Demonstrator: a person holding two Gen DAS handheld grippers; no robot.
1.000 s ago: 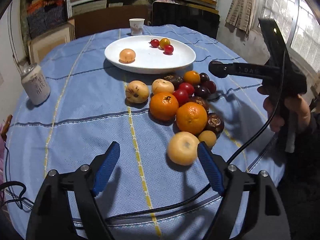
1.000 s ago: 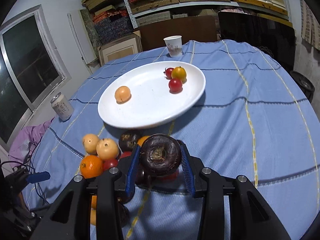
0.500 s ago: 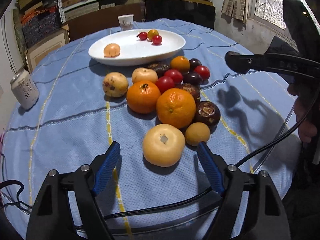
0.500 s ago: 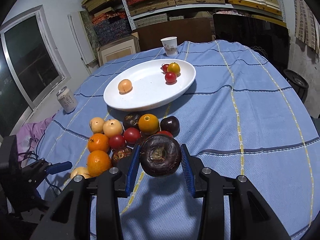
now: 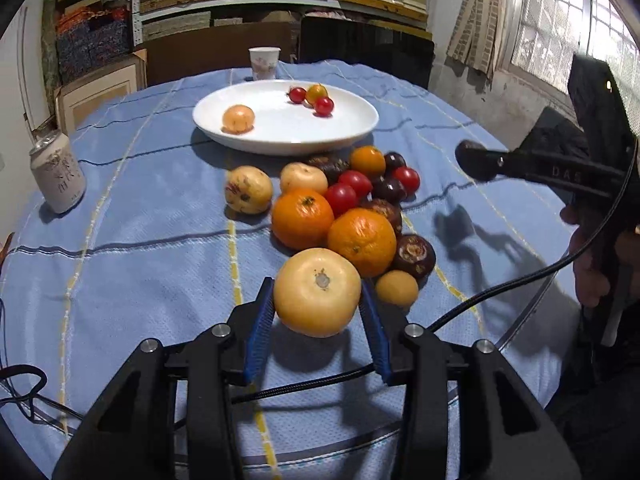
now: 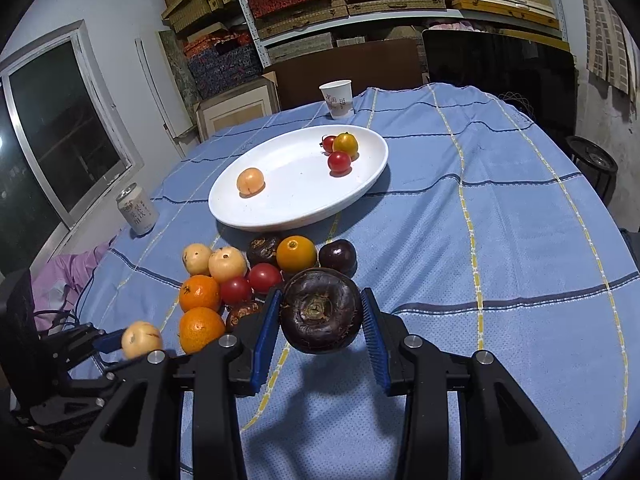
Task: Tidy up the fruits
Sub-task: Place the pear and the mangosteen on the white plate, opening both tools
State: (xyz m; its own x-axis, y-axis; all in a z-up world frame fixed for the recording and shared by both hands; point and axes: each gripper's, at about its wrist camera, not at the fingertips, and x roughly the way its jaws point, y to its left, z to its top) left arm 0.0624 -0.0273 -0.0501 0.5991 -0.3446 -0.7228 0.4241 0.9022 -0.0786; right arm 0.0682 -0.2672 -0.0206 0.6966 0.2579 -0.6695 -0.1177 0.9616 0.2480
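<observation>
A pile of fruit lies on the blue tablecloth: two oranges, pale yellow fruits, red tomatoes and dark brown fruits. My left gripper is closing its jaws on a big pale yellow fruit at the pile's near end; both blue pads touch it. My right gripper is shut on a dark brown round fruit, held above the cloth. The white plate beyond the pile holds a peach-coloured fruit and three small tomatoes.
A drink can stands at the table's left. A paper cup stands behind the plate. A black cable crosses the cloth near my left gripper. A hand holds the right gripper. Shelves with boxes fill the back wall.
My left gripper moved up to the big pale yellow fruit and its jaws closed in on it. My right gripper drew back from the plate with the dark fruit in it.
</observation>
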